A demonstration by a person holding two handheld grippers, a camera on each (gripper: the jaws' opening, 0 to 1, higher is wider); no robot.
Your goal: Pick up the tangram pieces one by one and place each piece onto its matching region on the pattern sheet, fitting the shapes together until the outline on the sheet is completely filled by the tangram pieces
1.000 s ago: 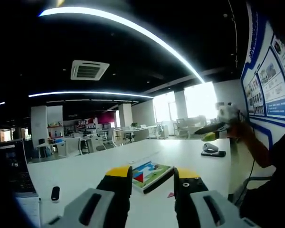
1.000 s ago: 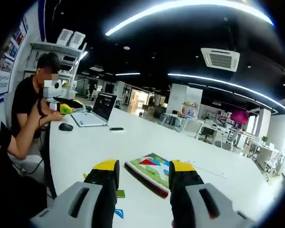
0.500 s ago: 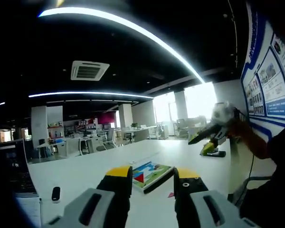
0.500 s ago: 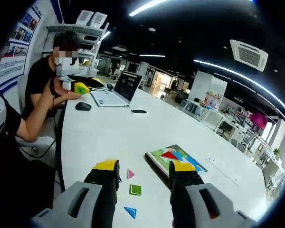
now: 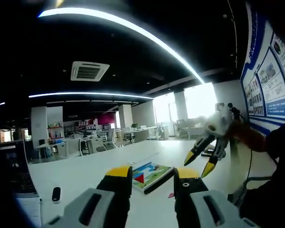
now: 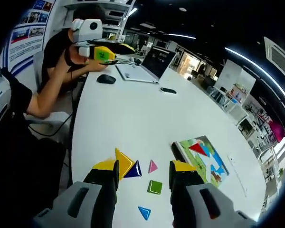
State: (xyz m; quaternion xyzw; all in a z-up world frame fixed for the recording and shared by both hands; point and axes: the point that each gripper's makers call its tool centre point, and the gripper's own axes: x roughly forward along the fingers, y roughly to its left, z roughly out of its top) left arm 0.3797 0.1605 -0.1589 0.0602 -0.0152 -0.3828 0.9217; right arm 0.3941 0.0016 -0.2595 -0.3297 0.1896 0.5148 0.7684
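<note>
While the pattern sheet [image 6: 203,159] lies flat on the white bench [image 6: 118,114], just beyond the right gripper's [image 6: 144,171] right finger, the loose tangram pieces lie between and beside its fingers: yellow triangle [image 6: 124,161] and dark blue triangle [image 6: 134,170] at the left finger, pink triangle [image 6: 152,166], green square [image 6: 155,187] and blue triangle [image 6: 144,212] in the gap. Both fingers stand apart, empty. In the left gripper view, the left gripper [image 5: 153,177] is likewise open and empty, with the sheet between its fingertips.
</note>
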